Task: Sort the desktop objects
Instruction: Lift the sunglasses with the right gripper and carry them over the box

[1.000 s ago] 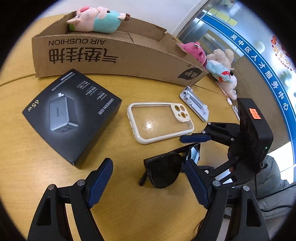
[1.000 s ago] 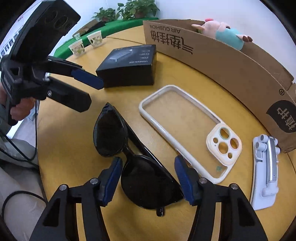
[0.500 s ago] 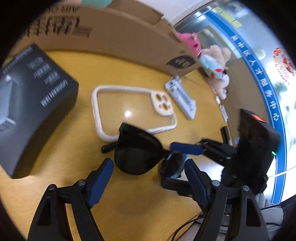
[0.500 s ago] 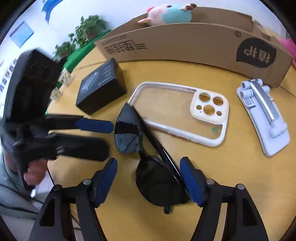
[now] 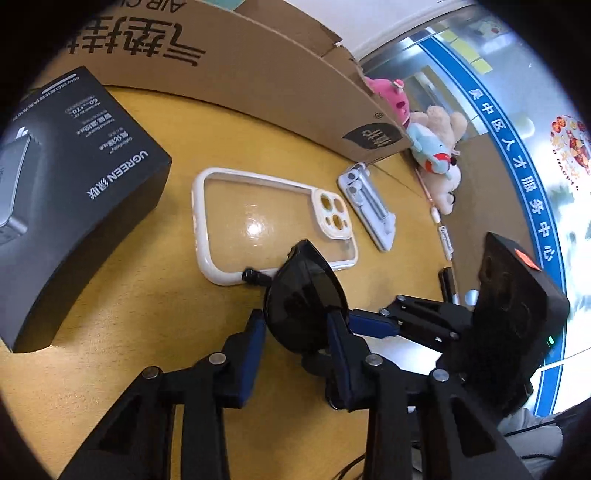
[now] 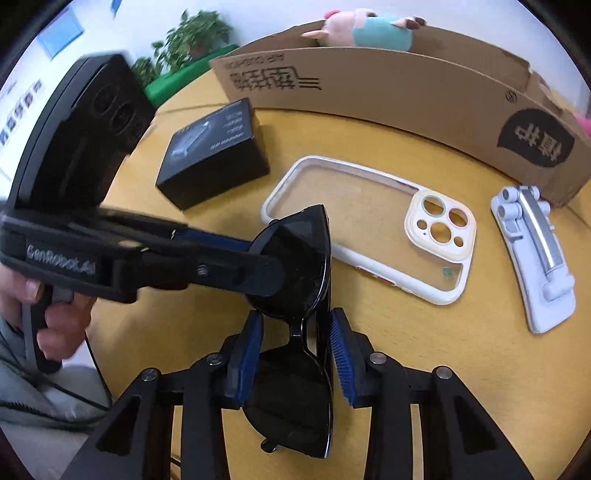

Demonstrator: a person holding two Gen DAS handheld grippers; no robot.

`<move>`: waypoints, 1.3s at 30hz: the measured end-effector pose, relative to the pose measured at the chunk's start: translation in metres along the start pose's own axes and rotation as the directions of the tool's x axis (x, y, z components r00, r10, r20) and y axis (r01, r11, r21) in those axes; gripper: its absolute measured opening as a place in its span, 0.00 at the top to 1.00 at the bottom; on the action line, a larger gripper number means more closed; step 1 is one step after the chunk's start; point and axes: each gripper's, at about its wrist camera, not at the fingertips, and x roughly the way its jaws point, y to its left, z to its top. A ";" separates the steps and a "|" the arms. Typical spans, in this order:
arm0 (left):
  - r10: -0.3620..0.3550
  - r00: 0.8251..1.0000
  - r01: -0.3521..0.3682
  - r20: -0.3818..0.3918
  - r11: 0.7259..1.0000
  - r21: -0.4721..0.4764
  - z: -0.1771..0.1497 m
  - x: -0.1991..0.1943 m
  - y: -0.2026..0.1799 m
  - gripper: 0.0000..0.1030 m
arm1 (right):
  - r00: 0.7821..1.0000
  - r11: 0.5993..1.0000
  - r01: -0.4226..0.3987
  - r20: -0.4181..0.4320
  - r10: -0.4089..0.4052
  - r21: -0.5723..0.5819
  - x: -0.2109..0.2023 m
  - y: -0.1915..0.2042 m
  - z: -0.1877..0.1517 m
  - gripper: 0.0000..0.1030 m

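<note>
I counted one pair of sunglasses (image 6: pixel 295 266), one phone case (image 6: pixel 369 225), one black charger box (image 6: pixel 214 151), one white folding stand (image 6: pixel 535 254), one cardboard box (image 6: pixel 406 96), and three plush toys (image 5: pixel 436 155).

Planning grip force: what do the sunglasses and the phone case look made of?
Sunglasses: likely glossy black plastic, dark lenses showing sharp reflections. Phone case: clear, shiny back, the table visible through it, with a matte off-white rim, probably soft rubbery plastic, though stiffness cannot be told.

A round wooden table (image 6: pixel 424 350) fills the frame, glossy under overhead light. Upper left in the right wrist view, potted plants (image 6: pixel 192 33) stand before a white wall (image 6: pixel 258 14). A glass partition with a blue band (image 5: pixel 517 155) curves along the right in the left wrist view.
</note>
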 end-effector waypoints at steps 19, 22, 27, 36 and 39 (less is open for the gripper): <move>-0.062 0.992 0.049 0.114 0.993 0.112 0.045 -0.023 -0.034 0.86 | 0.982 0.994 -0.083 0.176 0.069 0.075 -0.031 0.005 0.041 0.78; -0.081 0.985 0.056 0.149 0.984 0.169 0.068 -0.038 -0.047 0.87 | 0.971 0.996 -0.061 0.236 0.045 0.062 -0.048 0.005 0.059 0.78; -0.132 0.971 0.069 0.201 0.954 0.291 0.114 -0.064 -0.073 0.87 | 0.937 0.999 -0.005 0.349 -0.008 0.036 -0.091 0.004 0.090 0.78; -0.228 0.946 0.110 0.229 0.893 0.436 0.211 -0.096 -0.119 0.88 | 0.859 0.998 0.048 0.508 -0.063 0.043 -0.153 -0.018 0.175 0.79; -0.242 0.944 0.120 0.223 0.883 0.453 0.243 -0.093 -0.131 0.88 | 0.845 0.997 0.052 0.529 -0.079 0.065 -0.163 -0.032 0.201 0.79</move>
